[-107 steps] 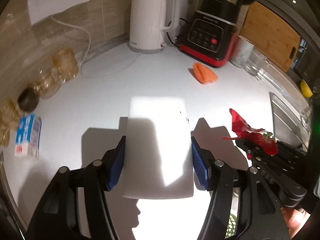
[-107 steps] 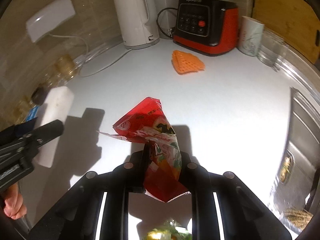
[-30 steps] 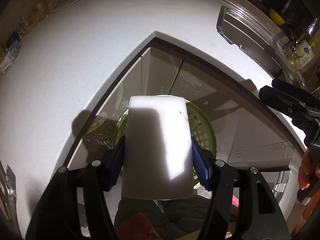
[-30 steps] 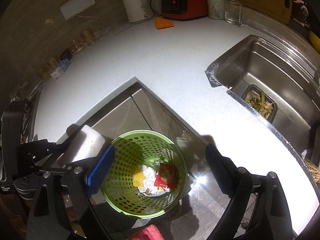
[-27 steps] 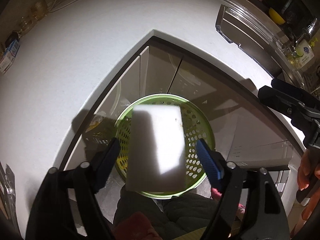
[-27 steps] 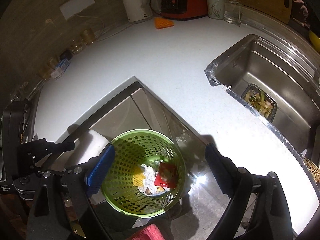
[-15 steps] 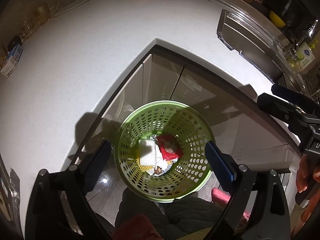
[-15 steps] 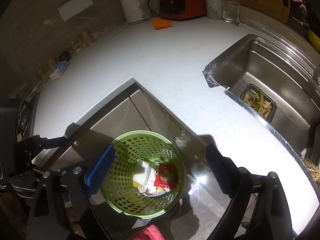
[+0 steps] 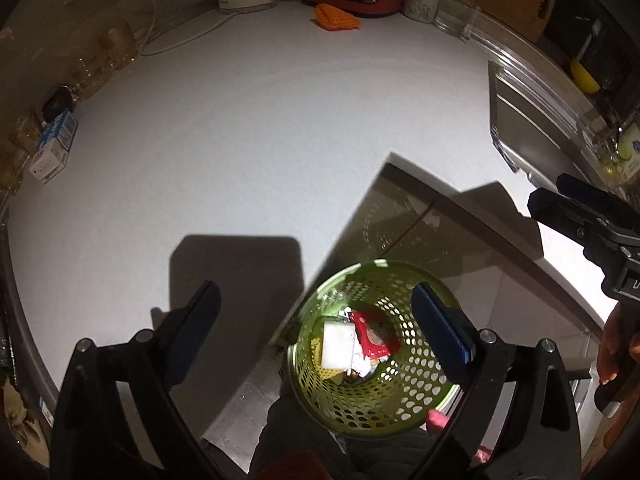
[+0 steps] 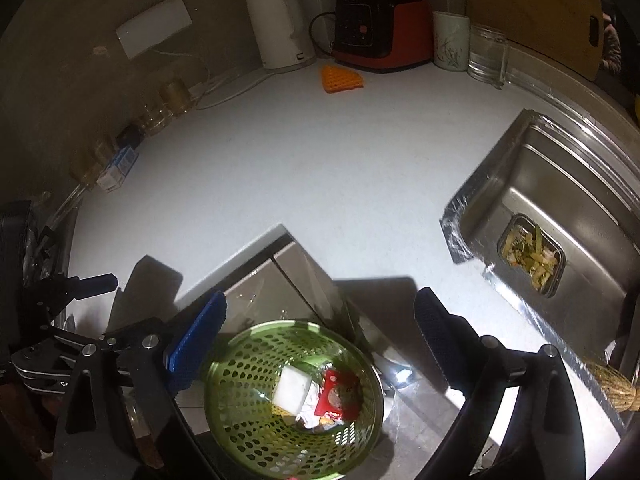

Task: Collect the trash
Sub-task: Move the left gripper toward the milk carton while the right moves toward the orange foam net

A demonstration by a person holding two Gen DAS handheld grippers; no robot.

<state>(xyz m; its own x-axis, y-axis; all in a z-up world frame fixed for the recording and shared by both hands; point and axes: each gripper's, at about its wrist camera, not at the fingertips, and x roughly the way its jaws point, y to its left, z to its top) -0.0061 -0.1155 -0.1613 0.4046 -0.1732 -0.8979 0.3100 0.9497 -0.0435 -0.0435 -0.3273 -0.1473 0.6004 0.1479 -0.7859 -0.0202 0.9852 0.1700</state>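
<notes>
Down in the lower centre of both views, the green basket [image 9: 400,400] [image 10: 248,420] holds a white block [image 9: 338,345] [image 10: 293,396] beside a red wrapper [image 9: 374,336] [image 10: 336,400]. Both the left gripper [image 9: 316,320] and right gripper [image 10: 320,332] are spread wide with nothing between their pads. An orange scrap [image 9: 336,18] [image 10: 341,77] lies on the white bench [image 9: 260,128] [image 10: 320,160] at the upper centre, near the red appliance [image 10: 380,44].

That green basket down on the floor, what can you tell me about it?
The green basket is a round bin, seemingly plastic, its wall pierced all over with small holes. It stands upright on the floor in front of the cabinet doors, below the counter's corner. Inside lie a white block, a red wrapper and crumpled scraps. Neither gripper touches it.
</notes>
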